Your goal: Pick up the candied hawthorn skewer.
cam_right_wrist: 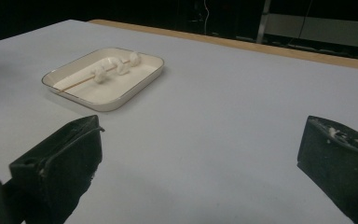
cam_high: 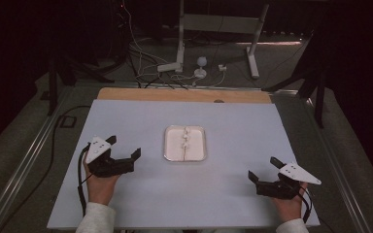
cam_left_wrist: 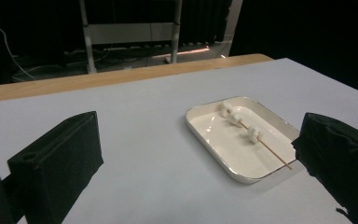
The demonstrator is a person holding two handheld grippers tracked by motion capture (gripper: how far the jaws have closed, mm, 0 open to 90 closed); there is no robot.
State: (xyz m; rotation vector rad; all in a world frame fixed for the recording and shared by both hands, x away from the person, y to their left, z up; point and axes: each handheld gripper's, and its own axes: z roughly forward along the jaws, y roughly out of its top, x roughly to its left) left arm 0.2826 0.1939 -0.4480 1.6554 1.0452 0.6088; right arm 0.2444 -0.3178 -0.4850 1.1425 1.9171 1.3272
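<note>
While both tools rest apart, the tray (cam_high: 170,145) sits mid-table (cam_high: 233,194)

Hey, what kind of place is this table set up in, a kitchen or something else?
Probably a lab or recording room, not a kitchen: the table stands in the dark, loose cables run over the floor behind it, and a white metal stand stands beyond. On it lies a tray with a marshmallow skewer.
</note>
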